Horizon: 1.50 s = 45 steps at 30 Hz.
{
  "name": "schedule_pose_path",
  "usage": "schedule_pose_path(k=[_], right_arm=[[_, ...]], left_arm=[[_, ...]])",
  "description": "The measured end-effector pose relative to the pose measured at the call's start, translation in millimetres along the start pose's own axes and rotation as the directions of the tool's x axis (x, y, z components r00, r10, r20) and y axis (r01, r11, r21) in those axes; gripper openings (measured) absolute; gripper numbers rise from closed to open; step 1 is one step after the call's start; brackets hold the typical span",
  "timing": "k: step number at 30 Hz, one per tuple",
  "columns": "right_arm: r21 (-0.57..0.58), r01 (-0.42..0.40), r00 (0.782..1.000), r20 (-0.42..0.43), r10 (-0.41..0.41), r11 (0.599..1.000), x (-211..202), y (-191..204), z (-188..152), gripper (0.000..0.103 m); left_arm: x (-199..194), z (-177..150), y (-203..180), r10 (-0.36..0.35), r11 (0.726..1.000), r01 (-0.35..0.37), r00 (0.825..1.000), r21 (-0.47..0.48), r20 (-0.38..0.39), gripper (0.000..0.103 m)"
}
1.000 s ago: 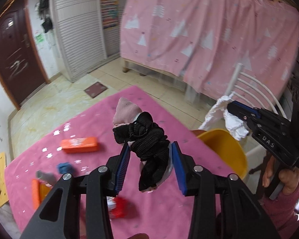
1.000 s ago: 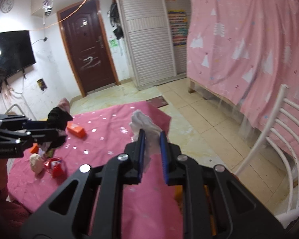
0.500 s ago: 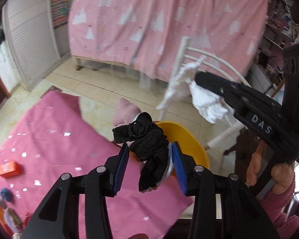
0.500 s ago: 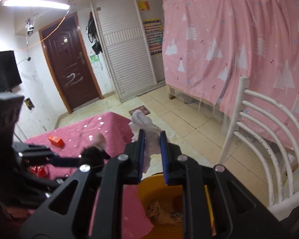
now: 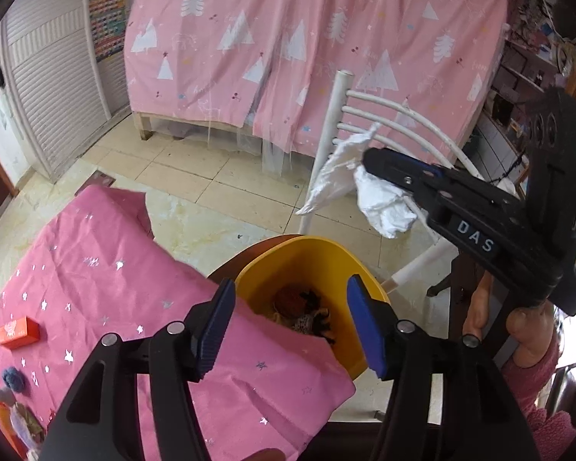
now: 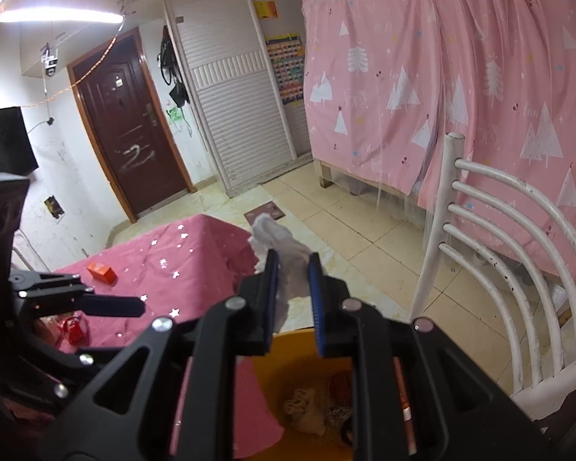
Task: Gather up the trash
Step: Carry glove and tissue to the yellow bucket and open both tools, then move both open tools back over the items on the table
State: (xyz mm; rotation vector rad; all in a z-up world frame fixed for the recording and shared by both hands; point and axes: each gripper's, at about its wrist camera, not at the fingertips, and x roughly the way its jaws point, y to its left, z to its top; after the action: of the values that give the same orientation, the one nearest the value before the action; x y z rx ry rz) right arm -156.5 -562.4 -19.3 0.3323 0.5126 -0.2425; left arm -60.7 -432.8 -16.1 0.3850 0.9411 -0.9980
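Note:
My left gripper [image 5: 292,326] is open and empty, right above the yellow trash bin [image 5: 318,253] beside the pink-clothed table [image 5: 96,269]. A black glove [image 5: 318,319] lies inside the bin with other scraps. My right gripper [image 6: 292,296] is shut on a crumpled white tissue [image 6: 284,253] and hangs over the bin [image 6: 288,380]. In the left wrist view the right gripper [image 5: 376,165] holds the tissue [image 5: 380,203] above and to the right of the bin.
An orange box [image 5: 17,332], a blue ball [image 5: 13,380] and other scraps lie on the table at the left; the orange box [image 6: 101,271] and a red wrapper [image 6: 73,328] show in the right wrist view. A white chair [image 6: 499,261] stands right of the bin.
My left gripper has swung from the table to over the bin, opened and let the black glove drop in. My right gripper has moved over the bin, tissue still held.

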Motion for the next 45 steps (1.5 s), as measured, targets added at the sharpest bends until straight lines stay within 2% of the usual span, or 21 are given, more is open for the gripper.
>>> schedule_pose_path(k=[2,4,6,9,13,17,27,35,38,45], right_arm=[[0.0,0.002,1.0,0.002,-0.002,1.0,-1,0,0,0.022],[0.005,0.004,1.0,0.008,-0.004,1.0,-1,-1,1,0.035],[0.007,0.006,1.0,0.014,-0.006,1.0,-2,1,2,0.042],[0.014,-0.001,1.0,0.021,0.001,1.0,-1,3,4,0.042],[-0.002,-0.021,1.0,0.009,0.021,1.0,6,15,7,0.042],[-0.035,-0.052,0.999,-0.012,0.051,0.998,17,36,9,0.042],[-0.142,-0.153,0.987,-0.079,0.143,0.978,46,114,17,0.042],[-0.218,-0.24,0.965,-0.161,0.208,0.946,75,181,13,0.042],[-0.239,-0.265,0.957,-0.183,0.225,0.934,83,203,12,0.042],[-0.284,-0.317,0.937,-0.243,0.252,0.905,104,251,8,0.042]], left_arm=[[-3,-3,6,0.002,1.0,-0.002,1.0,-0.019,-0.003,0.053],[-7,-6,13,0.008,0.999,-0.008,1.0,-0.037,-0.002,0.054],[-14,-8,21,0.013,0.998,-0.013,1.0,-0.055,0.007,0.054],[-27,-12,39,0.022,0.996,-0.018,0.999,-0.089,0.035,0.054],[-48,-21,74,0.071,0.985,-0.058,0.995,-0.163,0.074,0.056],[-62,-28,106,0.116,0.968,-0.095,0.99,-0.234,0.078,0.057],[-98,-57,173,0.207,0.927,-0.161,0.973,-0.34,0.103,0.059],[-137,-100,244,0.295,0.871,-0.227,0.951,-0.435,0.093,0.06],[-149,-118,270,0.333,0.841,-0.262,0.94,-0.474,0.072,0.06],[-165,-153,317,0.368,0.787,-0.294,0.929,-0.542,0.031,0.06]])
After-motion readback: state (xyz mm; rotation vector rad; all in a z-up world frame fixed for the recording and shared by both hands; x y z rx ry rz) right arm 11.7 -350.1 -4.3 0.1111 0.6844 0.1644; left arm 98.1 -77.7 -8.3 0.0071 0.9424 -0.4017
